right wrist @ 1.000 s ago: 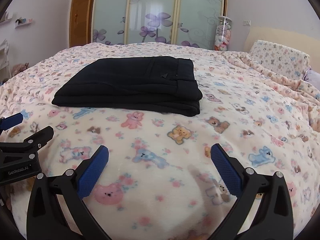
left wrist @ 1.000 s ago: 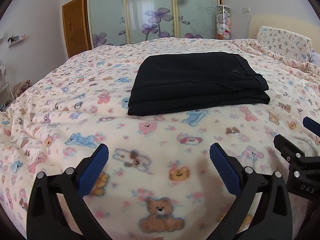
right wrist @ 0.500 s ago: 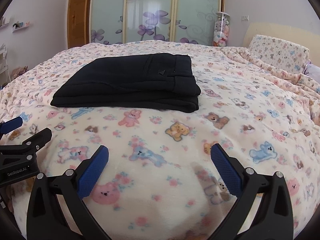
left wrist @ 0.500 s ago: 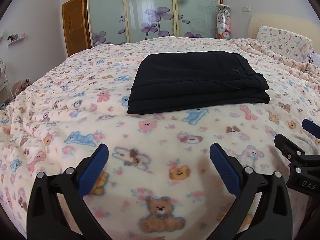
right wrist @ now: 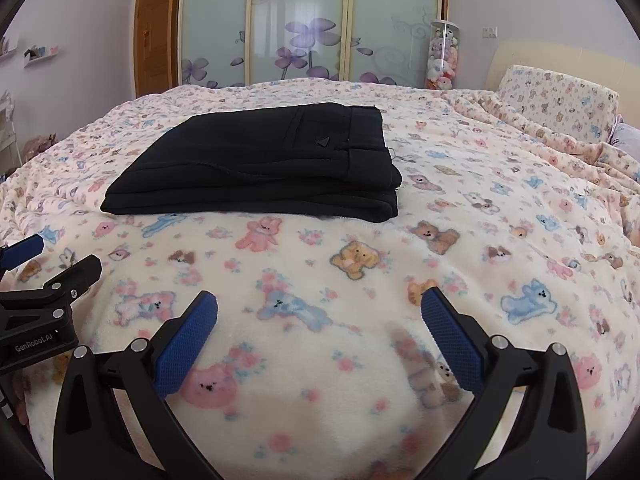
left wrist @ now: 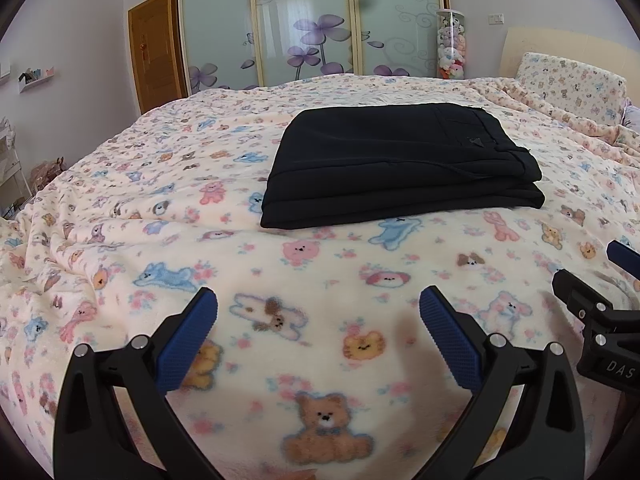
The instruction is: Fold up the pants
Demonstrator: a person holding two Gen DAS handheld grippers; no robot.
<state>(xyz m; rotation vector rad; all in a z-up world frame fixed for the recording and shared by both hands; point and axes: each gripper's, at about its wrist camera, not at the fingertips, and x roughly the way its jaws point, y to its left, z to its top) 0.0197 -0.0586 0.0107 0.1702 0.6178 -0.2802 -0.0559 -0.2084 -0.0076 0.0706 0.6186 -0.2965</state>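
**Folded pants on the bed, both tools wide and empty**

Nothing lies between the tools and the black pants (left wrist: 396, 164): only bare stretches of the bear-print blanket (left wrist: 320, 280) that covers the bed. The pants lie folded into a flat, layered rectangle near the middle of the bed, waistband end toward the pillow (left wrist: 572, 84), which sits at the head of the bed against a pale headboard (right wrist: 560, 60). Beyond the bed stand sliding wardrobe doors (left wrist: 312, 24) of frosted glass with purple flowers, a wooden door (left wrist: 154, 48) to their left, and a small wall shelf (left wrist: 36, 78) farther left. At the wardrobe's right edge rises a clear tall cylinder (left wrist: 451, 46) filled with small plush toys.

The left tool (left wrist: 318, 312) hangs over the near part of the blanket, its blue pads spread wide, gripping nothing. The right tool (right wrist: 319, 314) is just beside it, equally wide and empty, well apart from the pants.
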